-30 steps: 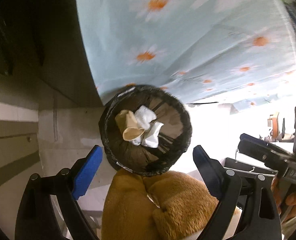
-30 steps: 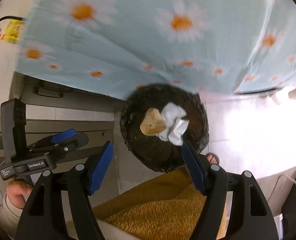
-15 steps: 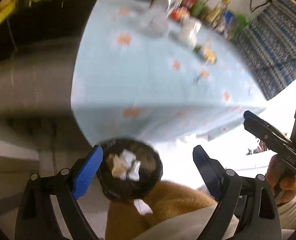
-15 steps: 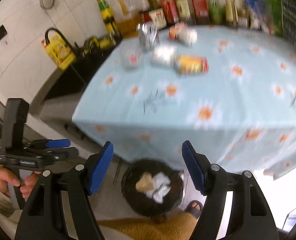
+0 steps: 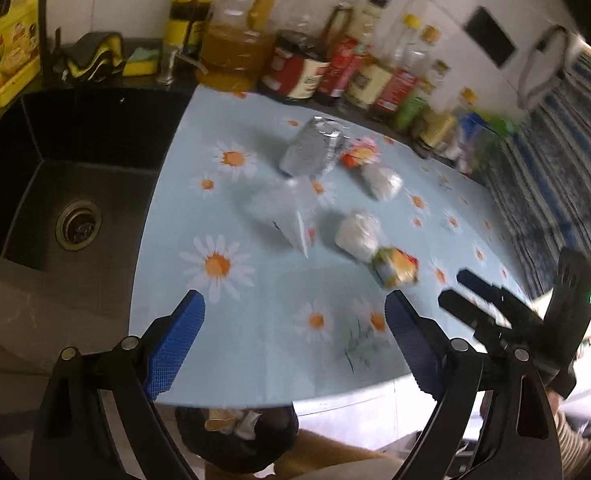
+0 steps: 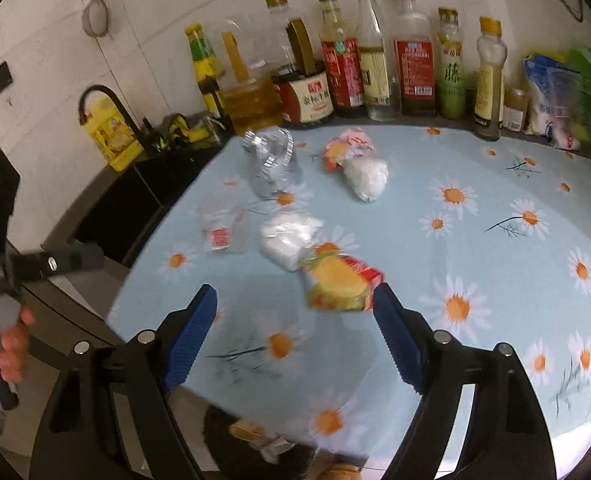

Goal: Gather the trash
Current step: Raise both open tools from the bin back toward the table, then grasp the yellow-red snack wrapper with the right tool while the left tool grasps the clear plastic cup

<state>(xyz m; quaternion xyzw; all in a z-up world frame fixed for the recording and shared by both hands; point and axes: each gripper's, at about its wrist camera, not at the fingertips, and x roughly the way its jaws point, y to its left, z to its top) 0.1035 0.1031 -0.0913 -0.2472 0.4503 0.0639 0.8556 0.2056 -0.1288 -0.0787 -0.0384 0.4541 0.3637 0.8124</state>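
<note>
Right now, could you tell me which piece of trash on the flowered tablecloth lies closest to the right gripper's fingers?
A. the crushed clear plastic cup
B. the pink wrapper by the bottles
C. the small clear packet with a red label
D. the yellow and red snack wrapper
D: in the right wrist view the yellow and red snack wrapper lies just ahead of the open right gripper, nearer than the other trash.

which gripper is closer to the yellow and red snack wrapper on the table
Right. The right gripper hovers just short of the snack wrapper; the left gripper hangs further off, the wrapper ahead to its right.
</note>
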